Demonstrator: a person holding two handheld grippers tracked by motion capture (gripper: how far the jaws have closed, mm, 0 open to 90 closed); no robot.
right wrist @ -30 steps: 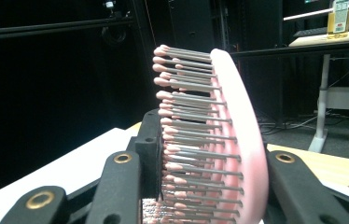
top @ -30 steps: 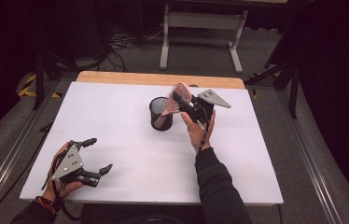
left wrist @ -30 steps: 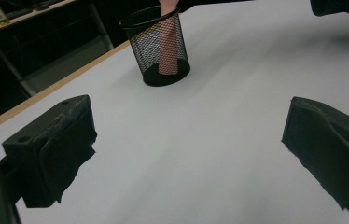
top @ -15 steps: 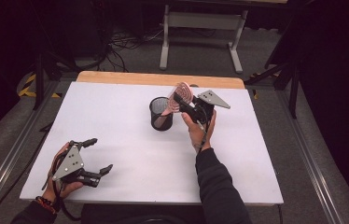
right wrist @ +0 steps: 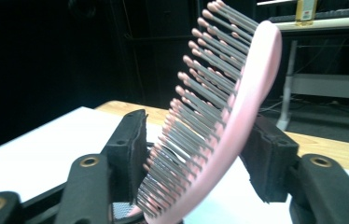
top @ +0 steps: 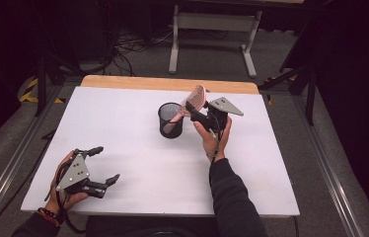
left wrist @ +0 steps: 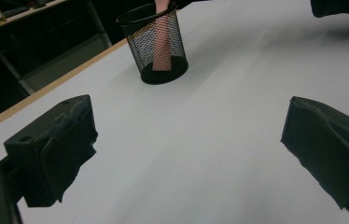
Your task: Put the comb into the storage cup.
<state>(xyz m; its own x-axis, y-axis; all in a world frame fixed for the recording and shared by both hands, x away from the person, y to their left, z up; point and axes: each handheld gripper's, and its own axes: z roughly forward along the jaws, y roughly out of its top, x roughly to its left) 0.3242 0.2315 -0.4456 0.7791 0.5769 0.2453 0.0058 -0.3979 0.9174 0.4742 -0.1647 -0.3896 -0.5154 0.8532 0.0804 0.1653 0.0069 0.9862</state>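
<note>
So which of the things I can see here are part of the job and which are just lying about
Part of the job:
pink plastic hairbrush, handle down in the cup
black wire mesh cup
right gripper, its jaws just opened, brush between them

Lying about:
left gripper, open, resting on the white table
grey metal stand on the floor behind

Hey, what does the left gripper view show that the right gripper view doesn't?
Left gripper view: the whole black mesh cup standing on the white table, the pink hairbrush standing in it, framed by the left gripper's wide-open, empty jaws. Right gripper view: the brush's bristles up close between the right gripper's jaws, which have just been opening. Shared: the brush, the table and its wooden edge.
</note>
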